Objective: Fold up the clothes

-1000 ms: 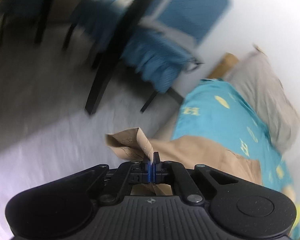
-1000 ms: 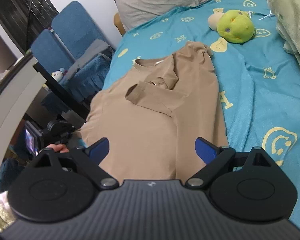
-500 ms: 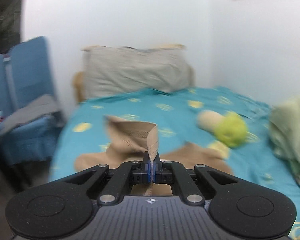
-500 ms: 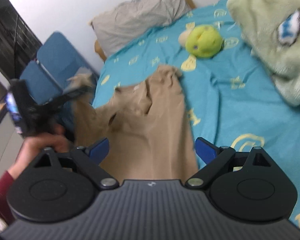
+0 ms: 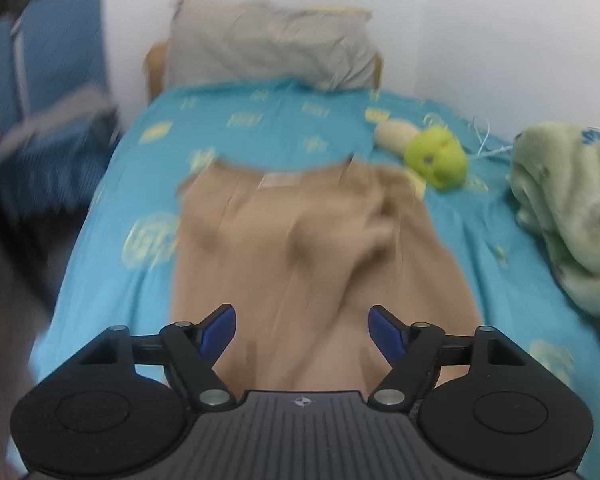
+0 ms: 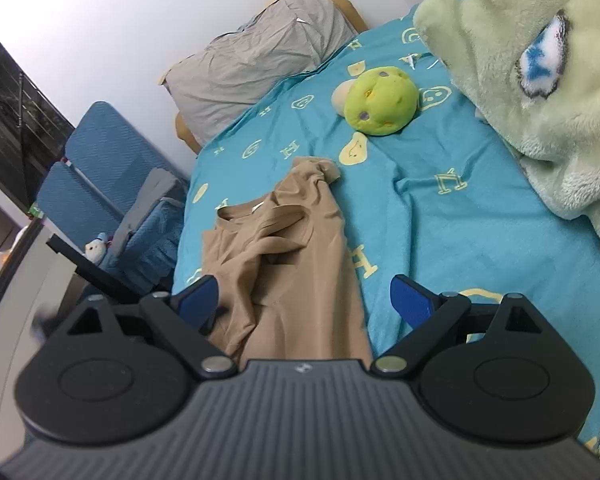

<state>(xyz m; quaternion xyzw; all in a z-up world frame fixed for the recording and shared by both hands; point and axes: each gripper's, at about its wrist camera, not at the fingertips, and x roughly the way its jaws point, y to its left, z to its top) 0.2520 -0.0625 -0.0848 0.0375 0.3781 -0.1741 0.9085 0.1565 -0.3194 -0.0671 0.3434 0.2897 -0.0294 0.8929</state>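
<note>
The tan shirt [image 6: 288, 264] is lying lengthwise on the teal bed sheet [image 6: 452, 216], nearer the bed's left edge, collar toward the grey pillow [image 6: 260, 52] and sleeves bunching over its chest. Both the left gripper [image 5: 302, 324] and right gripper [image 6: 304, 296] are hovering wide open and empty over its hem end, neither clearly nearer. Yellow letters are dotting the sheet, "H" among them; the collar label is staying unreadable.

Motion blur smears the tan shirt [image 5: 300, 248] in the left wrist view, hiding its folds. The right claw's body covers the shirt's hem, and the picture's edge crops the green blanket [image 6: 540, 80].
</note>
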